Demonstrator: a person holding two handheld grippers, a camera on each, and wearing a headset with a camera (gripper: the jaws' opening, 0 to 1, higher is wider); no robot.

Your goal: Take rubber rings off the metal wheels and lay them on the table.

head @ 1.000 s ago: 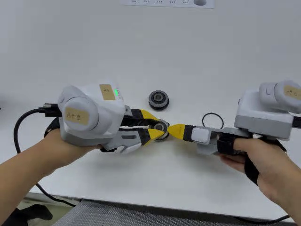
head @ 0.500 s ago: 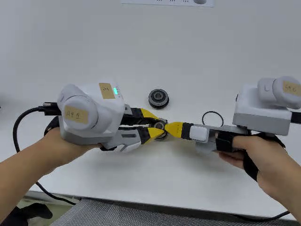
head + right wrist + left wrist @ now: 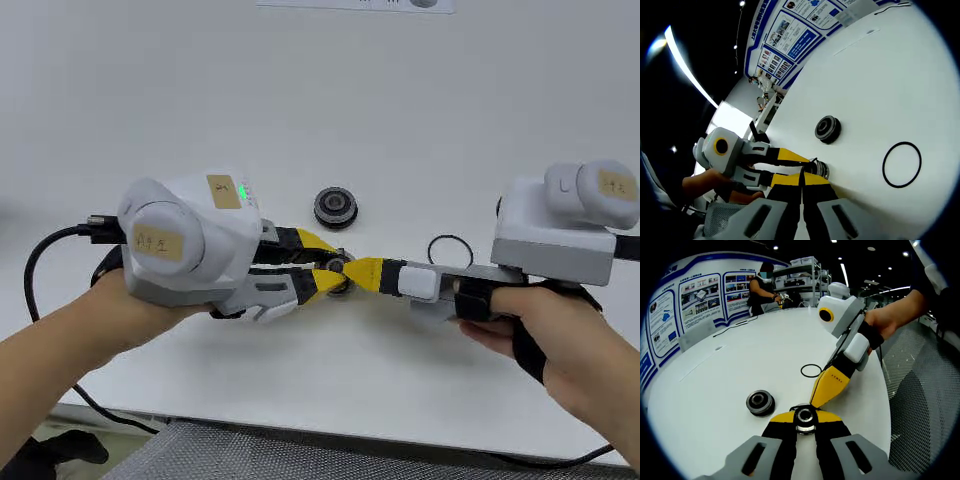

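Grip state and handling notes

Jaws of the left gripper (image 3: 804, 416) are clamped on either side of a small round silver metal wheel (image 3: 340, 270), holding it over the white table (image 3: 420, 130). Jaws of the right gripper (image 3: 804, 175) are drawn together, yellow tips touching the wheel's rim from the opposite side. Whether they nip the dark rubber around that rim cannot be told. Just beyond the held part, a second metal wheel with a black rubber tyre (image 3: 760, 402) lies flat on the table, untouched. One thin black rubber ring (image 3: 901, 164) lies flat near the right gripper, apart from both wheels.

Handling, as judged: the ring is light, soft and elastic. Expect it to stretch, then snap back or flick away on release. Take hold at its outer edge and lift one section over the rim first. The wheel is stiff, smooth and likely dense for its size. It may rotate or slip between the pads, so a firm, centred clamp is called for.
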